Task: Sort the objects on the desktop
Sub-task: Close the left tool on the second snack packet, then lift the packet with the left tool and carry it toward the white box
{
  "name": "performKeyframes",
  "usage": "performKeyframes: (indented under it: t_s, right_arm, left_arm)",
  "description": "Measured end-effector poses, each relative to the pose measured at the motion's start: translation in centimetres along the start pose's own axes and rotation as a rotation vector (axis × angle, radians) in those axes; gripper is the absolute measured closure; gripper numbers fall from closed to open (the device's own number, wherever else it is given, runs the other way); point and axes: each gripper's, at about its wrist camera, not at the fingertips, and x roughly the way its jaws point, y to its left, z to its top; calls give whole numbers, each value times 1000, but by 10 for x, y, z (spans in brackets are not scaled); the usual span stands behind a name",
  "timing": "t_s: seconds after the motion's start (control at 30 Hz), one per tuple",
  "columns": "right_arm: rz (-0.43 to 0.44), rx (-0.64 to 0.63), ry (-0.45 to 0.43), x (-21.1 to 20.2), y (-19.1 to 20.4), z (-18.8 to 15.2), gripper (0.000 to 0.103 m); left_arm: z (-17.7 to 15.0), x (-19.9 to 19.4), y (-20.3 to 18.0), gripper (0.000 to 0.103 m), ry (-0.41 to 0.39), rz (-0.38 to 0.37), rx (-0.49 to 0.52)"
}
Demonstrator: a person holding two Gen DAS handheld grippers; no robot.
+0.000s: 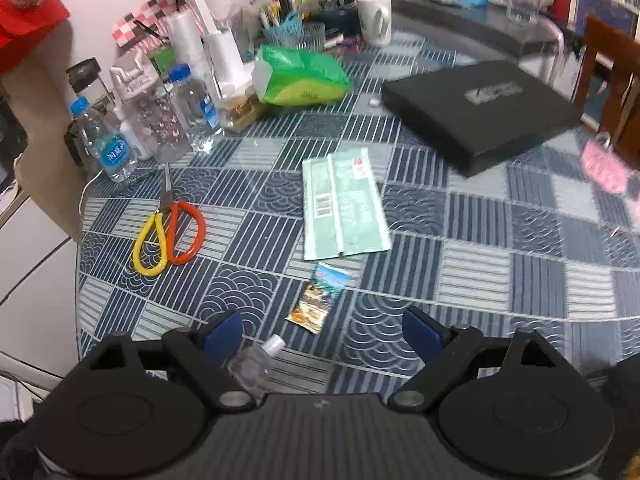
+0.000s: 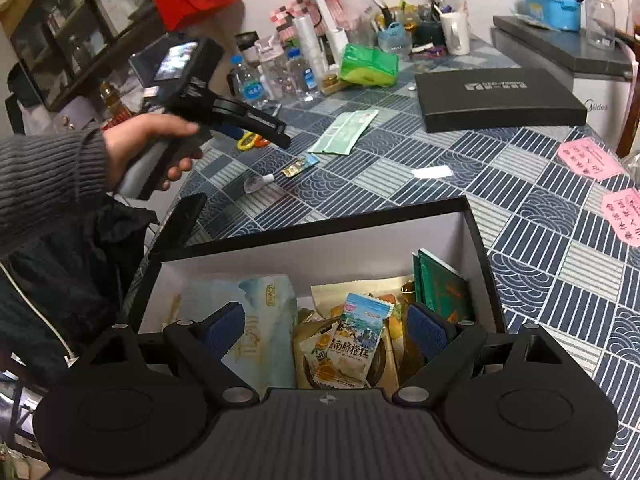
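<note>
1. Left wrist view: my left gripper [image 1: 323,332] hangs over the table [image 1: 500,272] with its fingers spread wide and nothing between them. A small clear bottle [image 1: 256,362] lies just inside the left finger [image 1: 224,334]; I cannot tell whether they touch. A snack packet [image 1: 318,298] lies just ahead, near the middle of the gap. Farther ahead is a pale green pouch [image 1: 344,210], and ahead to the left the scissors [image 1: 170,236]. A black lid [image 1: 480,110] sits far ahead to the right.

2. Right wrist view: my right gripper [image 2: 325,330] is spread open over a black box [image 2: 320,226], holding nothing. Between its fingers, down in the box, lies an orange-cake packet [image 2: 354,346], with a tissue pack [image 2: 260,320] to the left and a green sachet [image 2: 442,288] to the right. Ahead and left, my left hand [image 2: 148,148] holds the other gripper above the table edge.
</note>
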Motion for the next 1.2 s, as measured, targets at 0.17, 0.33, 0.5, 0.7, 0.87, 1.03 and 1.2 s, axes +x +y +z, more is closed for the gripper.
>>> performKeyframes:
  t_s: [0.17, 0.33, 0.5, 0.7, 0.87, 1.03, 1.2]
  right_arm:
    - [2, -24, -8, 3, 5, 1, 14]
    - [22, -19, 5, 8, 6, -1, 14]
    - [39, -24, 12, 13, 8, -2, 14]
    - [46, -25, 12, 17, 7, 0, 14]
    - [43, -7, 12, 21, 2, 3, 14]
    - [42, -2, 13, 24, 1, 4, 14]
    - [43, -1, 19, 25, 1, 3, 14]
  left_arm:
    - [4, 28, -6, 0, 20, 5, 124]
    - [-2, 51, -23, 0, 2, 19, 337]
    - [1, 71, -15, 14, 30, -40, 335]
    - [9, 91, -3, 16, 53, -64, 302]
    - [11, 96, 6, 25, 56, -124, 250]
    - [10, 98, 16, 37, 69, -195, 168]
    - [10, 98, 25, 72, 69, -217, 85]
